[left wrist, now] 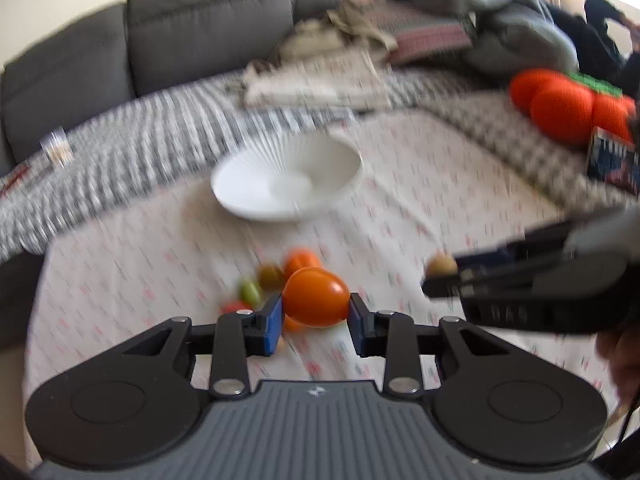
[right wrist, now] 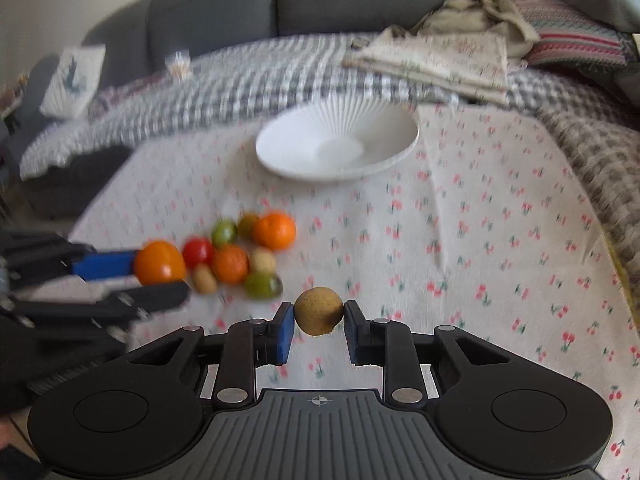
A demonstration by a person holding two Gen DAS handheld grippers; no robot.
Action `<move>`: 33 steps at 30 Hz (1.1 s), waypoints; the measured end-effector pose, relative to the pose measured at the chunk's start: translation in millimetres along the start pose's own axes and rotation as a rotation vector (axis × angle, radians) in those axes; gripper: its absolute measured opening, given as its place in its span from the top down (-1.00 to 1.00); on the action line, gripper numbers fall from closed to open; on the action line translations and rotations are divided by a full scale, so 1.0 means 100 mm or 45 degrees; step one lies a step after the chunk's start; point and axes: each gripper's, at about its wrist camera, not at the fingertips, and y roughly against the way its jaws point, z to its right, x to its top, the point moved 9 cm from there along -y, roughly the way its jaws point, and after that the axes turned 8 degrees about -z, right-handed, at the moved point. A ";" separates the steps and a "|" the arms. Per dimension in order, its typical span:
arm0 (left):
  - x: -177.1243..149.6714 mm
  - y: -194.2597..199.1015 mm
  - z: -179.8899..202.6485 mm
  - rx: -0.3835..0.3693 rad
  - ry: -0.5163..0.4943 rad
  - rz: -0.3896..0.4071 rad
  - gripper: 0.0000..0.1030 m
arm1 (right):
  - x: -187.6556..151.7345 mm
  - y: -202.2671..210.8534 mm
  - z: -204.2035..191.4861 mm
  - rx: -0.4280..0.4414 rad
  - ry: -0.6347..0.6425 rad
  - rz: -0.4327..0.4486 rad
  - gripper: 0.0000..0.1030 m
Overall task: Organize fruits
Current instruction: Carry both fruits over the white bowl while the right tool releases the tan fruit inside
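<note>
My left gripper (left wrist: 316, 306) is shut on an orange tomato-like fruit (left wrist: 316, 298); it also shows in the right wrist view (right wrist: 159, 262). My right gripper (right wrist: 319, 318) is shut on a small brown round fruit (right wrist: 319, 311), which also shows in the left wrist view (left wrist: 441, 265). A white ribbed bowl (right wrist: 384, 156) stands empty farther back on the cloth; it also shows in the left wrist view (left wrist: 256, 200). A cluster of several small fruits lies on the cloth: a red one (right wrist: 198, 251), an orange (right wrist: 274, 231), green ones (right wrist: 263, 285).
A cherry-print cloth (right wrist: 480, 240) covers the surface. Checked blankets (right wrist: 240, 80), folded cloths (right wrist: 440, 60) and a grey sofa (left wrist: 200, 12) lie behind. An orange plush toy (left wrist: 564, 104) and a dark box (left wrist: 612, 160) sit at the right.
</note>
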 end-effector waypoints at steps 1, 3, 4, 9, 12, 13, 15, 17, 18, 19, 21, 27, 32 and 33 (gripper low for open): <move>0.09 0.07 -0.08 0.010 0.021 0.022 0.38 | 0.04 0.04 0.01 0.002 -0.014 0.016 0.52; 0.21 0.13 -0.23 0.012 0.073 0.034 0.38 | 0.12 0.09 0.04 0.000 -0.044 0.040 0.52; 0.24 0.15 -0.27 0.009 0.083 0.043 0.38 | 0.16 0.11 0.05 -0.002 -0.058 0.049 0.52; 0.29 0.11 -0.42 -0.035 0.085 0.054 0.38 | 0.37 0.20 0.06 -0.050 -0.098 0.067 0.52; 0.41 0.00 -0.49 -0.076 0.109 0.055 0.38 | 0.66 0.33 -0.02 -0.058 -0.064 0.102 0.52; 0.46 -0.05 -0.50 -0.082 0.106 0.062 0.38 | 0.77 0.36 -0.02 -0.072 -0.037 0.124 0.52; 0.54 -0.18 -0.50 -0.082 0.090 0.061 0.38 | 0.95 0.33 0.02 -0.118 0.009 0.149 0.52; 0.61 -0.38 -0.50 -0.071 0.065 0.045 0.38 | 1.05 0.15 0.09 -0.129 0.016 0.122 0.52; 0.63 -0.49 -0.50 -0.070 0.059 0.037 0.38 | 1.08 0.04 0.13 -0.131 0.026 0.110 0.52; 0.67 -0.61 -0.51 -0.072 0.061 0.030 0.38 | 1.12 -0.08 0.16 -0.132 0.041 0.101 0.52; 0.75 -0.82 -0.52 -0.082 0.071 0.043 0.38 | 1.19 -0.34 0.23 -0.136 0.063 0.079 0.52; 0.91 -1.52 -0.50 -0.069 0.035 -0.021 0.38 | 1.42 -0.97 0.35 -0.154 0.125 0.037 0.52; 0.98 -1.87 -0.53 -0.081 0.053 -0.047 0.38 | 1.54 -1.30 0.42 -0.150 0.148 0.040 0.52; 0.97 -1.93 -0.52 -0.074 0.041 -0.053 0.38 | 1.55 -1.34 0.43 -0.148 0.149 0.037 0.52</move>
